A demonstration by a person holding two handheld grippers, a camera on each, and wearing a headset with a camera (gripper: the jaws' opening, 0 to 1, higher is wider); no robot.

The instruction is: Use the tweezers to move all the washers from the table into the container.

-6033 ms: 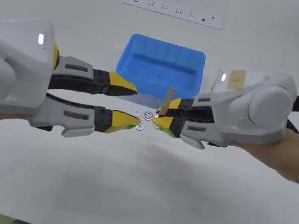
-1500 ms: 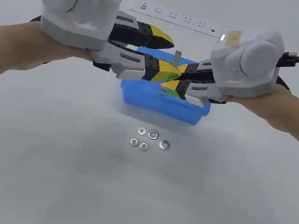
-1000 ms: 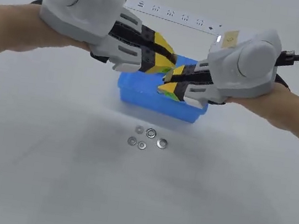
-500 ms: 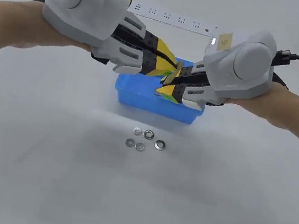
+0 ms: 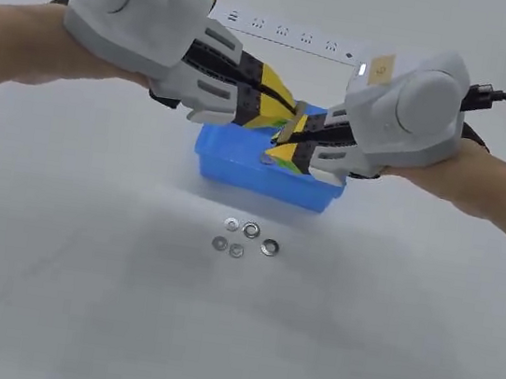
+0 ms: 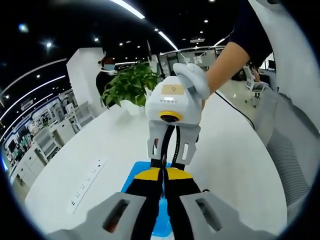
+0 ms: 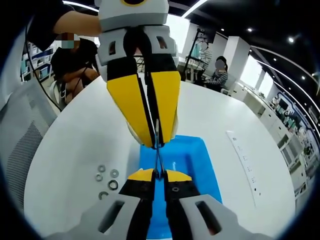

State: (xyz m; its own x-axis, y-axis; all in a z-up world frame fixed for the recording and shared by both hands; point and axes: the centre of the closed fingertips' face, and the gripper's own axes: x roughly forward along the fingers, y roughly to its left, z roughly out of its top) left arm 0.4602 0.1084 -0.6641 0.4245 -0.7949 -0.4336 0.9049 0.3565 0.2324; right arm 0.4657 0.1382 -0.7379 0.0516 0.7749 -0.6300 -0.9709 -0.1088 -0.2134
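Blue container (image 5: 238,164) now underlies left gripper (image 5: 288,115), right gripper (image 5: 277,151) and their tweezers (image 7: 158,160).

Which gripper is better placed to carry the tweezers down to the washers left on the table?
Right, likely: the right gripper is shut on the tweezers and sits nearer the washers than the left gripper.

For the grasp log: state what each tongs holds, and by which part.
The tweezers: right tongs shut on one end, left tongs on the other, above the blue container. Tip end unclear.
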